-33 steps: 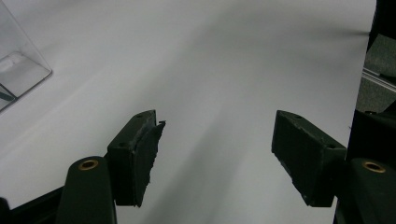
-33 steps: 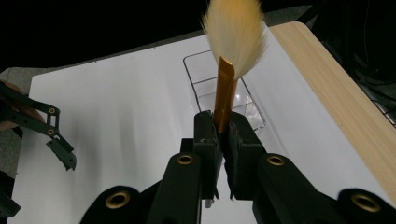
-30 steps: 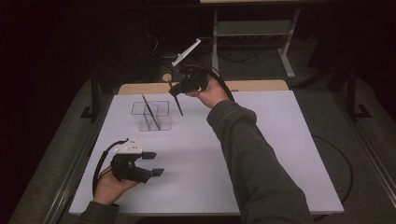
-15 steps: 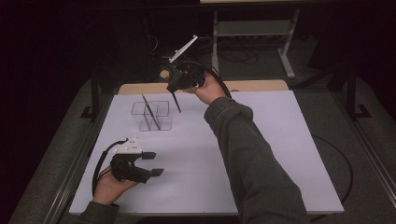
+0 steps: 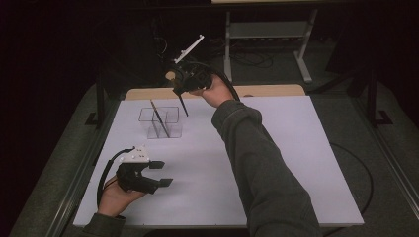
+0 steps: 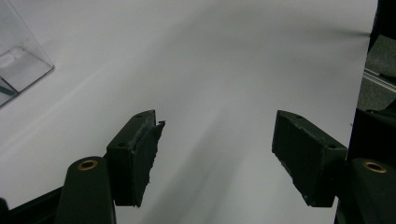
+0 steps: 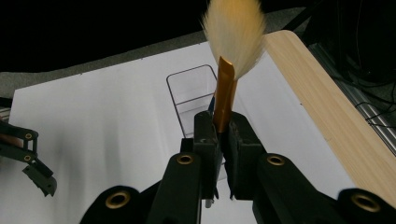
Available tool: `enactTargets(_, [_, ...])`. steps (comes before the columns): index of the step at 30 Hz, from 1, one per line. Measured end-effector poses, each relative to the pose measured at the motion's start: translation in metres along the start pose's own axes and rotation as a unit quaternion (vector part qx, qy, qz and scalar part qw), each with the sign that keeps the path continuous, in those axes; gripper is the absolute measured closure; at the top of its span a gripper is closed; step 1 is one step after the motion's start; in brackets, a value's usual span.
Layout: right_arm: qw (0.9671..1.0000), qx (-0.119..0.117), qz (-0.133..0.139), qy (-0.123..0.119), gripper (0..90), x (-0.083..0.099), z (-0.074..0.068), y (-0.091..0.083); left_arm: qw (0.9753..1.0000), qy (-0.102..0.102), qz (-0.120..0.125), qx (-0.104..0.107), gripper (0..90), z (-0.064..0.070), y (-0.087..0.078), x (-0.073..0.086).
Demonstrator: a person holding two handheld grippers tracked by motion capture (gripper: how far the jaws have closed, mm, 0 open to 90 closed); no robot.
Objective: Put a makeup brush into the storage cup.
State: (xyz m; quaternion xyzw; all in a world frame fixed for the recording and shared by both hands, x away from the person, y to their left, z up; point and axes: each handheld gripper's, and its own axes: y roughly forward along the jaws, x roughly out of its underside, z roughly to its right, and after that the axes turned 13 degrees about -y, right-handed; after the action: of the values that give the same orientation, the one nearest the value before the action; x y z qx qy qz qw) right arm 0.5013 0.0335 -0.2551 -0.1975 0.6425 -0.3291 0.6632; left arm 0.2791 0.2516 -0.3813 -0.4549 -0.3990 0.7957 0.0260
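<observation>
My right gripper hangs above the far part of the white table, shut on a brush by its gold ferrule. The pale bristles point up; the dark handle slants down, just right of a clear box. A thin dark stick leans inside that box. Near the front left, my left gripper rests low over the table, open, with nothing between its jaws. A corner of the box appears in the left gripper view.
A wooden strip runs along the table's far edge. Behind it stands a metal frame on a dark floor with cables. A metal rail lines the table's left side. White tabletop stretches right of the box.
My right gripper has lifted a little and drifted left and away with the brush. The left gripper has stayed put.
</observation>
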Motion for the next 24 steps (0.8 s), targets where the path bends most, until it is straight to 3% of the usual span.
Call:
enactTargets(15, [0.9999,0.005,0.004,0.014,82.7,-0.004,0.005,0.017,1.0000,-0.001,-0.001,0.000,30.8,0.000,0.001,0.001])
enactTargets(24, [1.0000,0.003,0.004,0.007,82.7,-0.012,0.007,0.027,1.0000,-0.001,-0.001,0.000,30.7,-0.001,0.001,0.001])
